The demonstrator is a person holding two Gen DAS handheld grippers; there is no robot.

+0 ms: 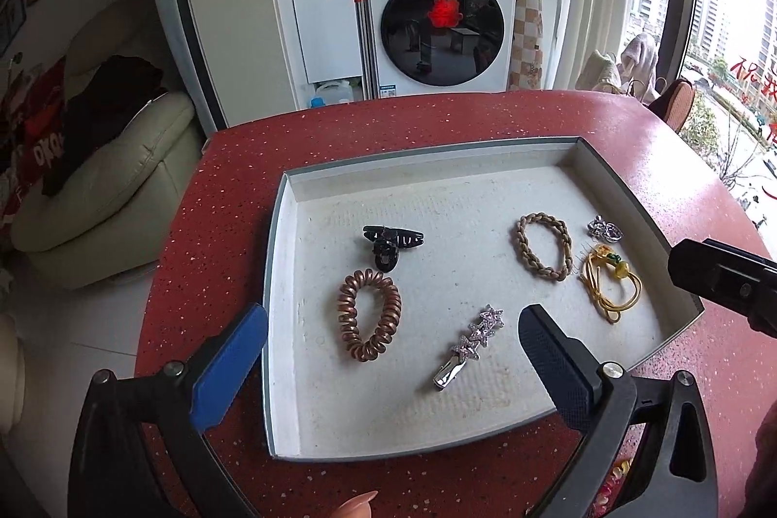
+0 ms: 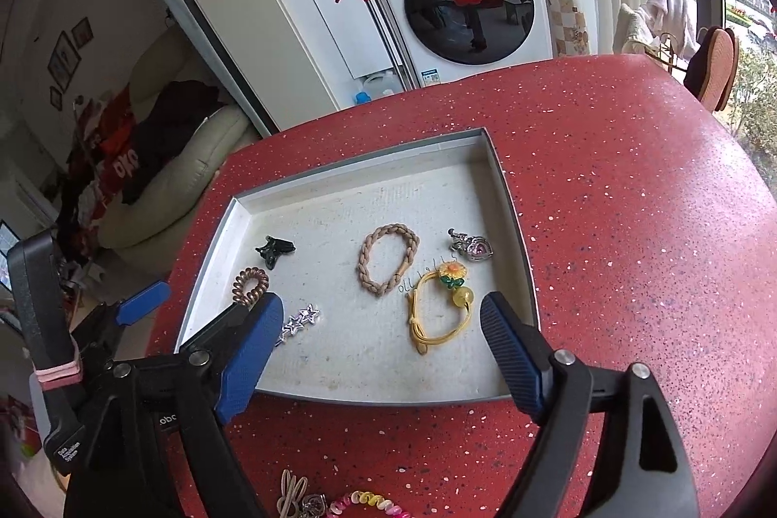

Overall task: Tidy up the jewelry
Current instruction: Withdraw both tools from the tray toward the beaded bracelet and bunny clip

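A shallow white tray [image 1: 281, 275] on the red table holds a black claw clip [image 1: 391, 243], a copper spiral hair tie [image 1: 369, 314], a star hair clip [image 1: 466, 343], a braided beige tie [image 1: 541, 246], a silver charm [image 1: 604, 229] and a yellow flower tie [image 1: 609, 282]. My left gripper [image 1: 393, 319] hovers open above the spiral tie and star clip, holding nothing. In the right wrist view my right gripper [image 2: 382, 304] stands open over the tray [image 2: 364, 175], and the yellow flower tie [image 2: 439, 307] lies untouched below its fingers.
More hair ties lie loose on the red table [image 2: 607, 226] near its front edge, among them a beige one [image 2: 291, 493] and a pink-yellow spiral [image 2: 369, 506]. A fingertip [image 1: 357, 506] shows at the bottom. A washing machine [image 1: 437, 13] and a sofa [image 1: 111, 178] stand beyond the table.
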